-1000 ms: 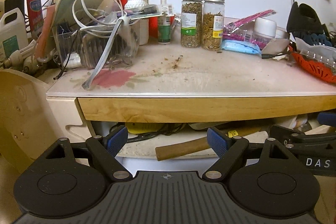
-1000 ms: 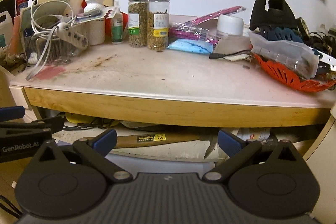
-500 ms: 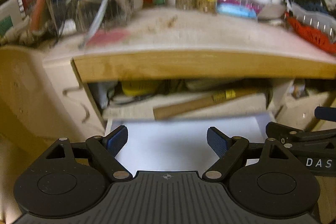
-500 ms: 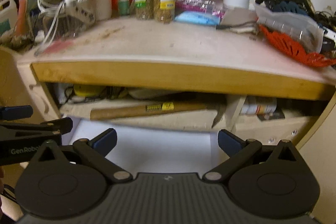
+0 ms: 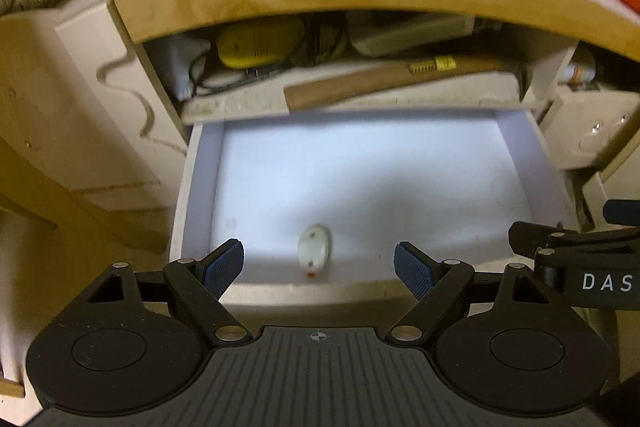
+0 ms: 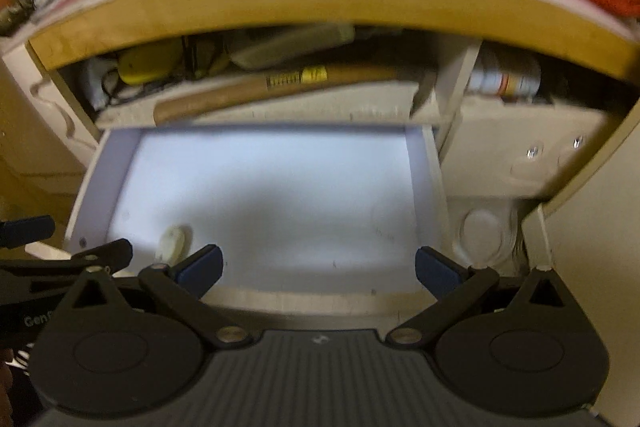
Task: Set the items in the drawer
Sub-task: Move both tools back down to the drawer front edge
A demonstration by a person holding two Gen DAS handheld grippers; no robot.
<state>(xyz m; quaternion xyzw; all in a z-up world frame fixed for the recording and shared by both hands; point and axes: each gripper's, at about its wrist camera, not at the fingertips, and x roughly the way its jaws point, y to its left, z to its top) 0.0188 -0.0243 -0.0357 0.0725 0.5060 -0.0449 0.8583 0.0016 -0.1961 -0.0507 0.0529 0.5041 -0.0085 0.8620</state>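
One blurred white object (image 5: pixel 313 247) in drawer (image 5: pixel 200 163)

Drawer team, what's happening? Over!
Left gripper open, right gripper open, both empty. Drawer open, one small white thing inside. Nothing in the way.

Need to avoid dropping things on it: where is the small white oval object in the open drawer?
The small white oval object lies on the white drawer floor by the front wall, left of centre; in the left wrist view it sits between the left gripper fingertips.

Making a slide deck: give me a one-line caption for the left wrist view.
Open left gripper above an open white drawer holding one small white object.
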